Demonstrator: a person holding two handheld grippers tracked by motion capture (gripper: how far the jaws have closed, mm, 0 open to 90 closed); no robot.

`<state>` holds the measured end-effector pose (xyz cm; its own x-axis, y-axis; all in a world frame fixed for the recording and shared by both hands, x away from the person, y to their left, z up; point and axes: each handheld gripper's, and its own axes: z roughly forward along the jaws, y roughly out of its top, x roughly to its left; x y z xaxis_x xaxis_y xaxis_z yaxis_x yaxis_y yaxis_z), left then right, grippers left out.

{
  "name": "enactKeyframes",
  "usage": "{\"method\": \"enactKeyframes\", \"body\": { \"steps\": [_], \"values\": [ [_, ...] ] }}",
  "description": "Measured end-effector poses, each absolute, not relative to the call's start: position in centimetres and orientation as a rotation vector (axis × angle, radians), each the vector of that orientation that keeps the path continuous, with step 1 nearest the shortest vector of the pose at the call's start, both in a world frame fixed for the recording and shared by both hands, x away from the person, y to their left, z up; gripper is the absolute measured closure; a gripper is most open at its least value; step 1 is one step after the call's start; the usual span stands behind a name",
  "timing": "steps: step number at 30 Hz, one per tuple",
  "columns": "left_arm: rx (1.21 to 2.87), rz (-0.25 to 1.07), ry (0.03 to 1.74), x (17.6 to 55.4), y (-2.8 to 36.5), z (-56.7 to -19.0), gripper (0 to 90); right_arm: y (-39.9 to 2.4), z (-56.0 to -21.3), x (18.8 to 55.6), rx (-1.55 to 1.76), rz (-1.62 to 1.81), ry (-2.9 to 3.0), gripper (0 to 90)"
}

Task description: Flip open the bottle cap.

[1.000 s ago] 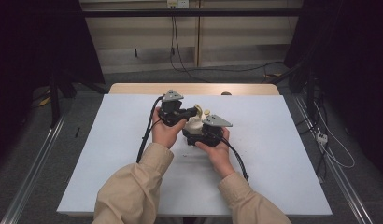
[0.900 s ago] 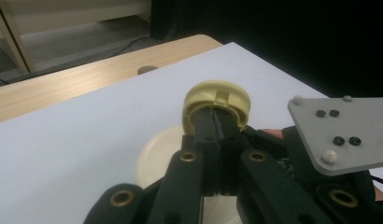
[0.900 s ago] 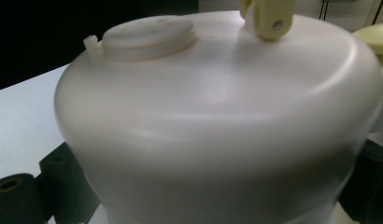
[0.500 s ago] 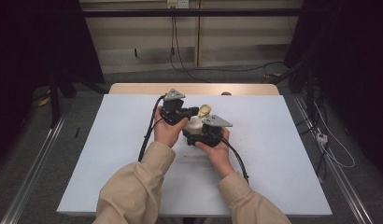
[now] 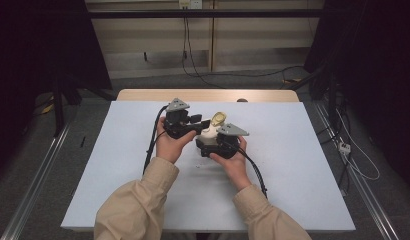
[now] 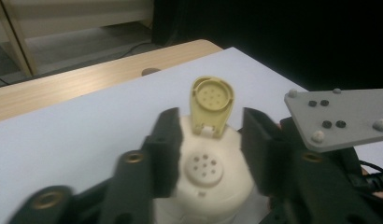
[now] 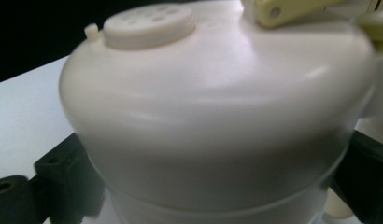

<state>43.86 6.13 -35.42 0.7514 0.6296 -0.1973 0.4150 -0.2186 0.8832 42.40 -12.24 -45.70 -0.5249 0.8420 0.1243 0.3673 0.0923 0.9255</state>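
Your right tongs (image 5: 205, 142) clamp the cream plastic shaker bottle (image 6: 206, 179) above the white surface (image 5: 303, 165). Your left tongs (image 6: 210, 140) have just been opening, jaws flanking its top, yellow flip lid (image 6: 212, 105) raised.

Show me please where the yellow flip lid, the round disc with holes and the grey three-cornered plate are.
yellow flip lid (image 6: 212, 103): left gripper view, on its raised inner face.
round disc with holes (image 6: 204, 168): left gripper view, on its middle.
grey three-cornered plate (image 6: 341, 114): left gripper view, on its flat top.
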Motion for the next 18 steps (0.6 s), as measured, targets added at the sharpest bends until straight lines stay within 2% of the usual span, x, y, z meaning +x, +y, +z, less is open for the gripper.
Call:
{"method": "enactKeyframes", "body": {
  "steps": [3,11,18],
  "values": [
    [1.838,0.255,0.822,43.4,6.9,-35.6,39.7,-12.4,-45.8,42.2,1.213,1.434,1.942,2.4],
    [1.84,0.257,0.819,42.1,8.6,-36.8,20.1,-13.3,-45.7,41.1,1.17,1.364,2.021,5.5],
    [1.868,0.259,0.816,40.9,10.3,-38.1,13.1,-14.5,-45.3,39.4,1.124,1.375,2.053,6.3]
  ]
}}
